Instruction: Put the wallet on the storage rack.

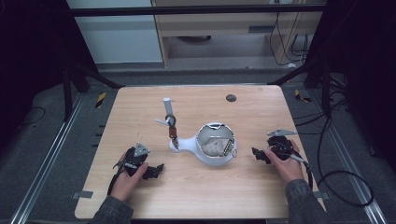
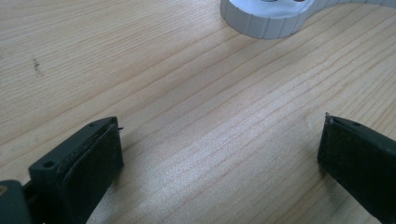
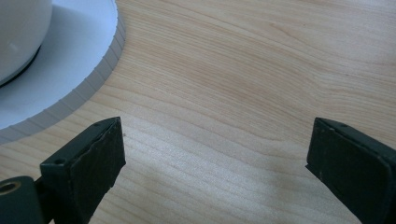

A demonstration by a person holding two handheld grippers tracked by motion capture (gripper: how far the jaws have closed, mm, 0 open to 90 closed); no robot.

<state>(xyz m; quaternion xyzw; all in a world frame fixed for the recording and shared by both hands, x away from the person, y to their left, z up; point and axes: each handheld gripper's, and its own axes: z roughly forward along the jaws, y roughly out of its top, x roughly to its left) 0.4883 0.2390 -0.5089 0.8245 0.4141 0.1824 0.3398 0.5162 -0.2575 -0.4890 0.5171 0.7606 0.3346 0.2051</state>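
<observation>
A white base plate (image 1: 187, 145) lies mid-table and carries a round white bowl (image 1: 215, 161) with a crumpled pale lump (image 1: 213, 146) inside. A thin post with a brown clip (image 1: 173, 132) rises from the plate's narrow left end. My left gripper (image 1: 157, 171) rests on the wood to the plate's left, jaws wide apart with nothing between them; the plate's ribbed edge (image 2: 266, 28) lies ahead of it. My right gripper (image 1: 258, 154) sits low to the bowl's right, open and empty, with the ribbed plate edge (image 3: 100, 70) and bowl wall (image 3: 18, 32) at its left.
The wooden table (image 1: 196, 196) has a small dark round hole (image 1: 230, 98) near its far edge. A white cylinder (image 1: 167, 106) stands behind the post. Black cables (image 1: 336, 186) trail off the right side. Dark frame legs stand at both far corners.
</observation>
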